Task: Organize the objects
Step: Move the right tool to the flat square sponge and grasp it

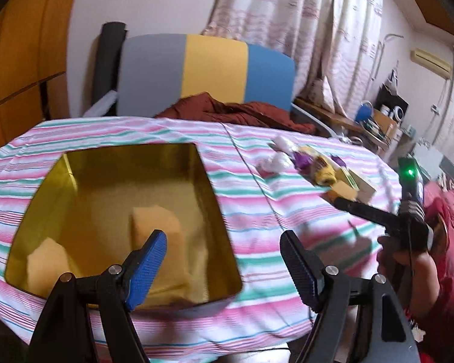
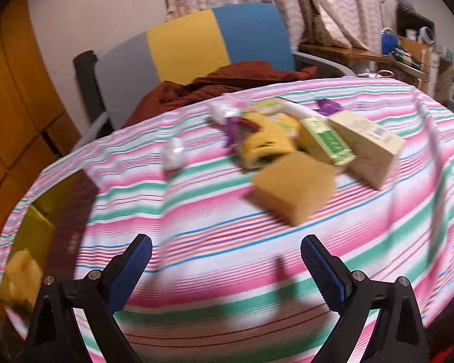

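On the table draped in a pink, green and white striped cloth (image 2: 215, 236), the right gripper (image 2: 226, 267) hangs with its blue-padded jaws spread wide and nothing between them. Ahead of it and slightly to its right lies a tan rectangular sponge block (image 2: 293, 186), flat on the cloth at the near edge of a small heap. The block sits skewed to the gripper's line: its long axis appears to run from near right to far left, one corner pointing back toward the jaws, though motion blur softens its edges. Just behind it, touching or nearly so, are a yellow and black soft pouch (image 2: 264, 145), a green and yellow carton (image 2: 327, 140) and a pale cardboard box (image 2: 369, 148); a small white wrapped item (image 2: 173, 151) lies apart to the left.

The right gripper is plainly the nearer tool to the heap. A grasp would likely call for a twist of the wrist so the jaws cross the block's short side.

The left gripper (image 1: 224, 267) hovers over the near rim of an open gold rectangular tin (image 1: 75, 163), likewise wide open and empty. Inside the tin are two more tan sponge blocks (image 1: 159, 227), one standing upright near the middle, the other at the near left corner. The tin sits well to the left of the heap.
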